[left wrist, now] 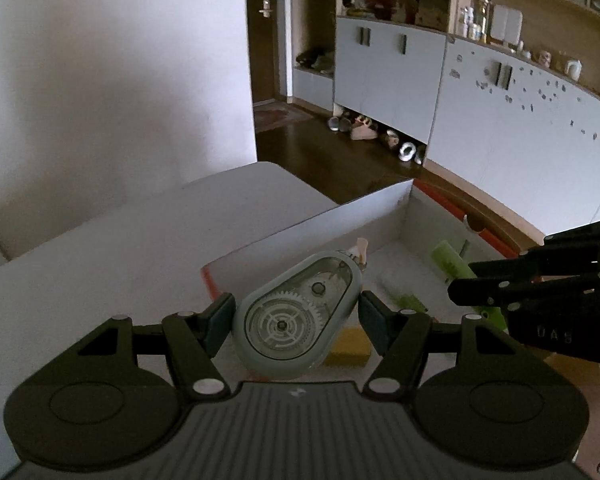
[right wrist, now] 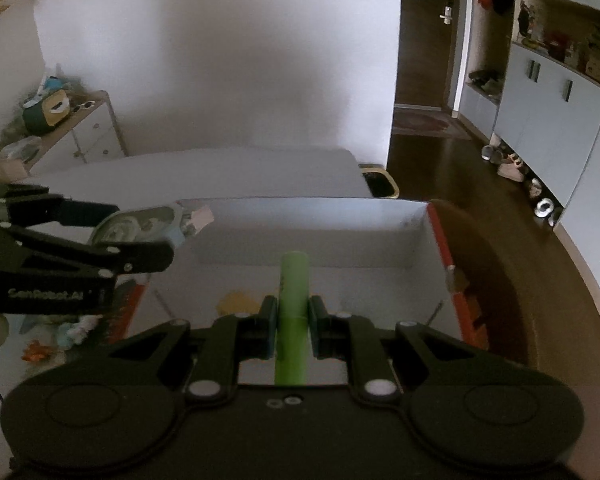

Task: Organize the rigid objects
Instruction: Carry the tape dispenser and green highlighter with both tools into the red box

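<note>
My left gripper is shut on a grey-green correction tape dispenser with clear gears, held over the near left corner of a white cardboard box. In the right wrist view that same gripper comes in from the left, carrying the tape dispenser above the box's left wall. My right gripper is shut on a green cylindrical tube that points forward over the open box. The green tube also shows beside the right gripper's dark frame in the left wrist view.
A yellow block lies in the box under the tape dispenser. The box has orange-red edges and stands on a white table. Small toys lie left of the box. A bin stands past the table. Cupboards and shoes line the far wall.
</note>
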